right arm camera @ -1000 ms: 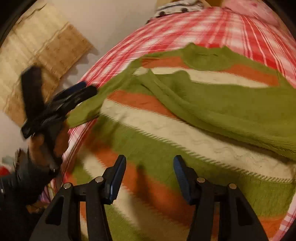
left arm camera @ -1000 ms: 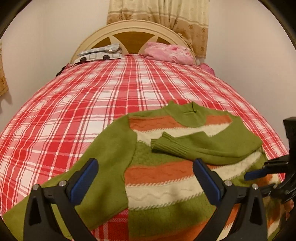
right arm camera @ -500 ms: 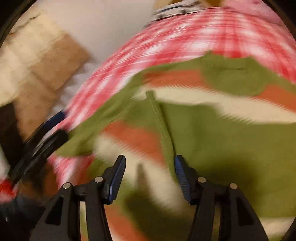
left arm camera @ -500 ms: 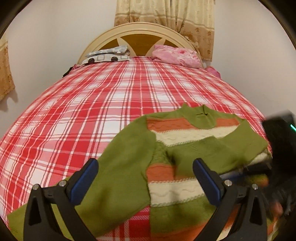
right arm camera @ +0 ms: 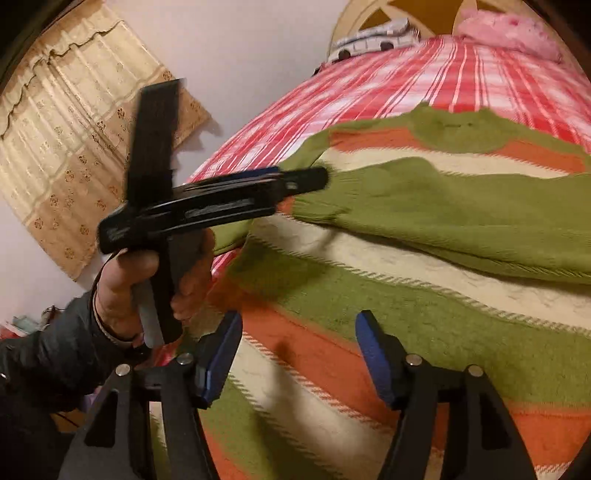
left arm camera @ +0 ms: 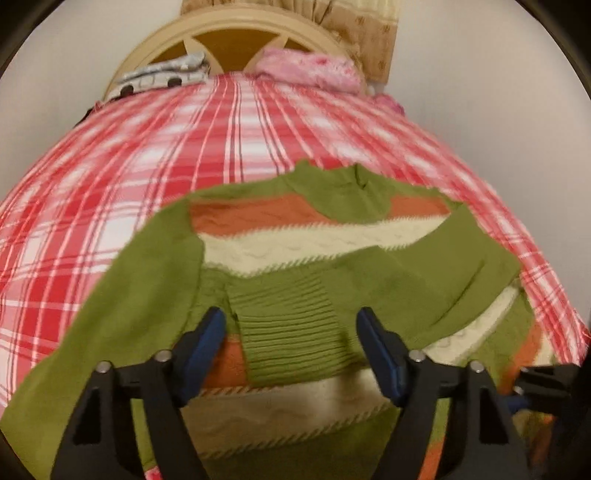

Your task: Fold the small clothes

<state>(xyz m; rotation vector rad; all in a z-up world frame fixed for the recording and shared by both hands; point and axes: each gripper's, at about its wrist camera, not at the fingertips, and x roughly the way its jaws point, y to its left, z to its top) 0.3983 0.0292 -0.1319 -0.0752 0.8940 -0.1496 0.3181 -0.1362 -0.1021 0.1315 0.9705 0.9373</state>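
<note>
- Since 1 second ago the left gripper (left arm camera: 290, 350) has moved right and forward over the sweater (left arm camera: 332, 236), so the ribbed cuff (left arm camera: 291, 332) of the folded right sleeve (left arm camera: 424, 280) now sits between its blue pads instead of lying well ahead of them.
- In the same time the right gripper (right arm camera: 297, 354) has pulled back toward the near hem; half a second ago it hung close over that cuff, and now only the striped body lies beneath it.
- My reading: the right sleeve is already laid across the chest, and the left gripper is checking or adjusting the cuff; the left sleeve (left arm camera: 122, 295) is not yet folded and stretches toward the near left.
- The left gripper's jaws stand wide apart and grip nothing; the cuff lies between them, slightly nearer the left pad, and whether the pads touch the knit I cannot tell.
- In the right wrist view the left gripper (right arm camera: 306, 179) appears side-on with its tip at the cuff edge.
- The right gripper's jaws are also spread wide and empty, above an orange and cream stripe near the hem.
- The sweater lies face up on the plaid bed (left arm camera: 147, 155), collar (left arm camera: 347, 192) toward the far headboard (left arm camera: 236, 29).
</note>
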